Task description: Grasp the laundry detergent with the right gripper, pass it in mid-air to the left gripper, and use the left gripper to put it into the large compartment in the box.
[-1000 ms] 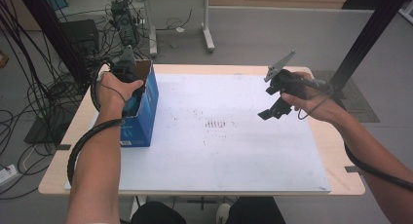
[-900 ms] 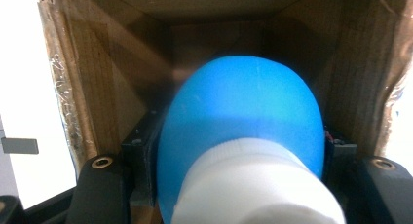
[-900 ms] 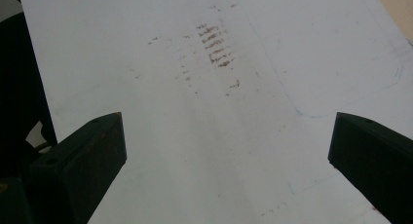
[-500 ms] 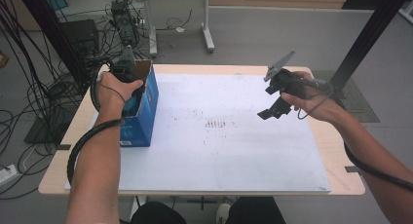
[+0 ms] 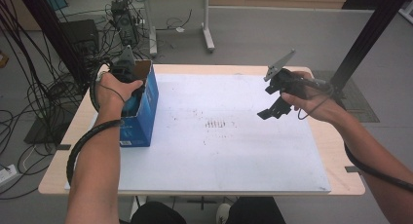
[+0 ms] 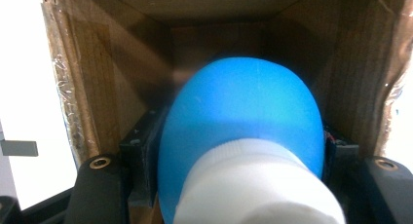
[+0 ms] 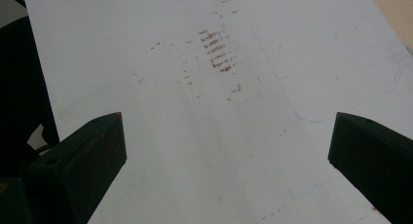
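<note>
An open blue cardboard box [image 5: 147, 112] stands at the left edge of the white mat [image 5: 219, 156]. My left gripper [image 5: 125, 77] reaches down into its open top, and the tips are hidden inside. In the left gripper view, the jaws of my left gripper [image 6: 238, 146] press both sides of a blue bottle [image 6: 243, 112] with a white cap [image 6: 258, 185], surrounded by the box's brown inner walls [image 6: 122, 63]. My right gripper [image 5: 273, 108] hovers above the right half of the mat, and its jaws stand wide apart with nothing between them [image 7: 226, 151].
Faint reddish-brown marks [image 5: 219, 122] stain the mat's middle, the same marks [image 7: 216, 51] lying ahead of the right jaws. The wooden table [image 5: 341, 151] shows around the mat. Cables and equipment [image 5: 58, 87] crowd the floor to the left, and a black post [image 5: 370, 34] rises at the right.
</note>
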